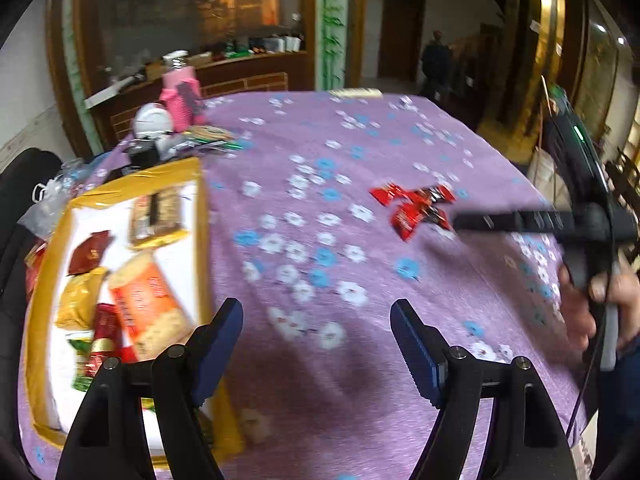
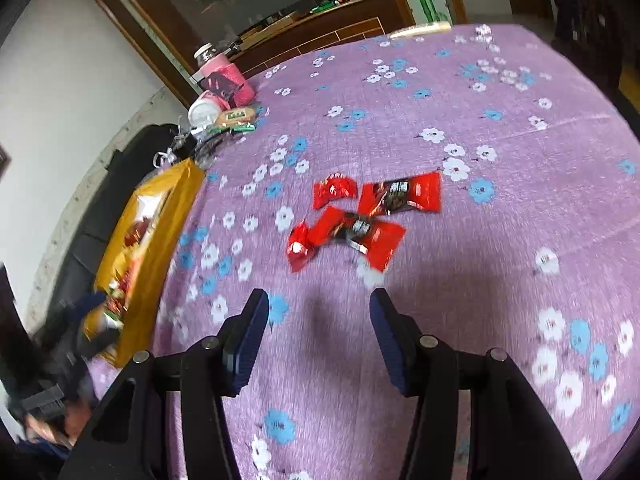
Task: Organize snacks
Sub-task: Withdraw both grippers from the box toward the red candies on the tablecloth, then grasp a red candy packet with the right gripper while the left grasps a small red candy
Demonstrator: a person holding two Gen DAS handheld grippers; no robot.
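Several red snack packets (image 2: 360,216) lie in a loose cluster on the purple flowered tablecloth (image 2: 500,240); they also show in the left wrist view (image 1: 416,208). A yellow-rimmed cardboard box (image 1: 120,264) at the table's left holds several snack packs, among them an orange cracker pack (image 1: 148,304). My left gripper (image 1: 316,320) is open and empty, just right of the box. My right gripper (image 2: 318,312) is open and empty, a short way in front of the red packets. It shows from the side in the left wrist view (image 1: 460,222), beside the packets.
A pink bottle (image 2: 228,80), a white lidded container (image 2: 204,110) and green-wrapped packs (image 2: 236,120) crowd the table's far left corner. The box also shows in the right wrist view (image 2: 148,248). A wooden counter (image 1: 248,68) stands beyond the table.
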